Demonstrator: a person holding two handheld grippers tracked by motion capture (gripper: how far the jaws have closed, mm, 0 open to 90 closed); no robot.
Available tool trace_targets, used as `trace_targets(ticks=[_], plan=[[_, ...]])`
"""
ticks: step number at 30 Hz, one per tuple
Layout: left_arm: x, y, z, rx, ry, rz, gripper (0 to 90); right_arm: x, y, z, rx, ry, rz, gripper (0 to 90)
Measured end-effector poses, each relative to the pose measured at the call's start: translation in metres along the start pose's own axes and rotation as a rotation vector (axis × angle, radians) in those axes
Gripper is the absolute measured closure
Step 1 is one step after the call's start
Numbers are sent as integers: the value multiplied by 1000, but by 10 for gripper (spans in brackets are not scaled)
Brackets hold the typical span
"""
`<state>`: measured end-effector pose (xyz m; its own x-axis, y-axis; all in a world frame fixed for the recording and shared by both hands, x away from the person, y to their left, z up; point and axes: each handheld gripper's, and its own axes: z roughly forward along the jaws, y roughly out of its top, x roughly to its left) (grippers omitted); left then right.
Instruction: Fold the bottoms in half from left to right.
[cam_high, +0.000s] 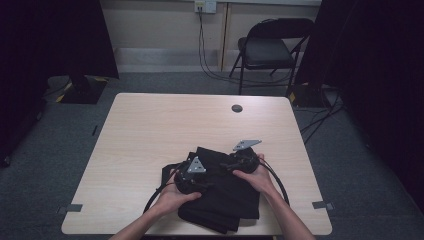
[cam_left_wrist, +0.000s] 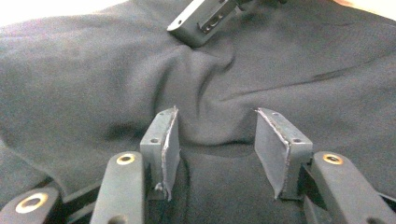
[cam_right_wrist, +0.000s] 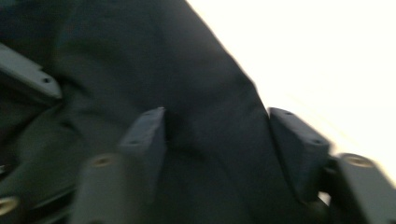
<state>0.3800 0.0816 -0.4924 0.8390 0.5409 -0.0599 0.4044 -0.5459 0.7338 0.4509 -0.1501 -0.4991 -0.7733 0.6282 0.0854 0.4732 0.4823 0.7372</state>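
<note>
step: gathering black garment (cam_high: 220, 192) on counter (cam_high: 150, 130) | left gripper (cam_left_wrist: 217, 140) apart, astride fold | right gripper (cam_right_wrist: 217, 140) apart over edge | next: pinch cloth

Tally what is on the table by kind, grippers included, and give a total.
Black cloth, folded, at the near edge: 1
Handheld grippers resting on the cloth: 2, the left gripper and the right gripper
Round dark grommet in the table top: 1
Total: 4
</note>
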Motion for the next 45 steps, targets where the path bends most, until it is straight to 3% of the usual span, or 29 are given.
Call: trace_targets(ticks=[4, 8, 10, 14, 16, 22, 23, 25, 30, 34, 36, 38, 39, 41, 43, 45], plan=[[-1, -1, 0, -4, 4, -3, 499, 1, -1, -1, -12, 36, 17, 641], [-2, -1, 1, -13, 14, -3, 496, 3, -2, -1, -16, 61, 11, 757], [-1, -2, 1, -16, 6, -5, 493, 2, -2, -1, -22, 71, 32, 784], [-4, -4, 3, -48, 25, -10, 493, 1, -1, -2, -14, 69, 35, 797], [-6, -4, 6, -69, 43, 14, 490, -1, 0, -4, -17, 54, 37, 800], [-6, 2, 3, -73, 32, 30, 444, -10, 2, -14, -47, 47, 55, 805], [-5, 3, 1, -76, 18, 17, 429, -10, 2, -15, -49, 41, 49, 805], [-5, 7, -5, -67, -52, -7, 395, -11, 2, -17, -54, 28, 55, 806], [-20, 10, -22, -53, -162, 59, 376, -22, -1, -25, -73, -10, 83, 806], [-25, 3, -44, -63, -198, 99, 334, -25, -2, -29, -78, -17, 90, 806], [-24, -2, -53, -77, -193, 106, 333, -23, 0, -30, -84, -22, 90, 806], [-24, -5, -53, -59, -184, 109, 331, -22, 1, -29, -85, -27, 86, 806], [-25, -6, -48, -29, -172, 105, 330, -21, 1, -29, -82, -28, 87, 806], [-25, -10, -41, 8, -146, 144, 331, -21, 2, -28, -82, -30, 87, 806], [-26, -13, -35, 3, -129, 153, 340, -21, 3, -28, -86, -29, 90, 806], [-26, -13, -31, -2, -125, 127, 354, -21, 7, -28, -105, -15, 95, 806]])
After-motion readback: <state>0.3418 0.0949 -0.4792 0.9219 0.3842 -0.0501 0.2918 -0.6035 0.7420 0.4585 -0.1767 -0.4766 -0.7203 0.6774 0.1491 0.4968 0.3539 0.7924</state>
